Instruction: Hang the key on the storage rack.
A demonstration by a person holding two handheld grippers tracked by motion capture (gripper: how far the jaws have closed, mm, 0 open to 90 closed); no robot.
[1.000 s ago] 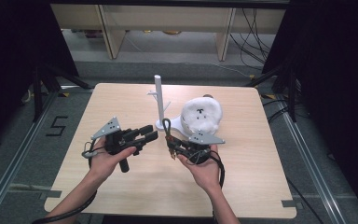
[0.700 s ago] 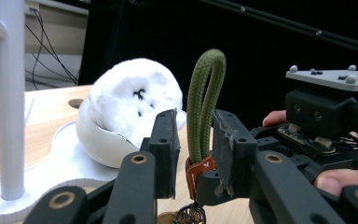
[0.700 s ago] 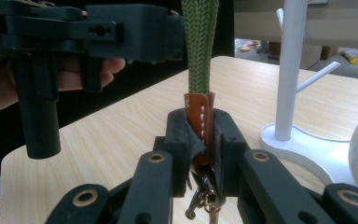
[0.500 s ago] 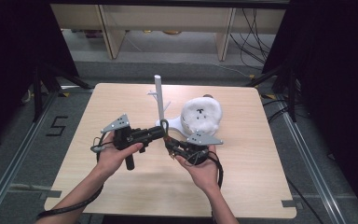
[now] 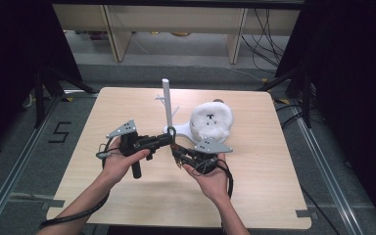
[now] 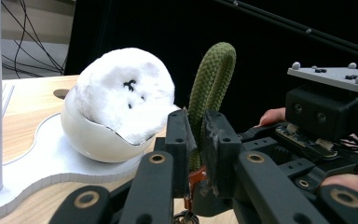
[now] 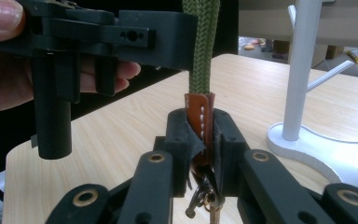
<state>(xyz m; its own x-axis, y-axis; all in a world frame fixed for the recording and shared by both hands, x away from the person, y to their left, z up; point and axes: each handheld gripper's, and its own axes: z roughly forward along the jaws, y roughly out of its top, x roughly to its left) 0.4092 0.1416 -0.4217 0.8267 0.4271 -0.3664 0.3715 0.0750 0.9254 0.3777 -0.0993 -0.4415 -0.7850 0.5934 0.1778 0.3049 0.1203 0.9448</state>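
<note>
High view: both grippers meet at table centre, at 6 o'clock from the white stand (image 5: 167, 105).

Left gripper view: left gripper (image 6: 195, 142), its jaws just closed, pinches the green rope loop (image 6: 210, 79).

Right gripper view: right gripper (image 7: 200, 135) clamps the keychain's leather tab (image 7: 200, 122). Opposing pulls could slip the rope free.

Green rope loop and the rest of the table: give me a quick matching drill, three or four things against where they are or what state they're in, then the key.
Things:
1. green rope loop
2. brown leather tab
3. white plush toy
4. white stand

States:
A. sits in a white shell-like bowl
B. clamped in the right gripper
C. upright post with side pegs, on the table
D. pinched between the pads of the left gripper, whose jaws have just been closing

Pairs: 1-D, 2-B, 3-A, 4-C
</note>
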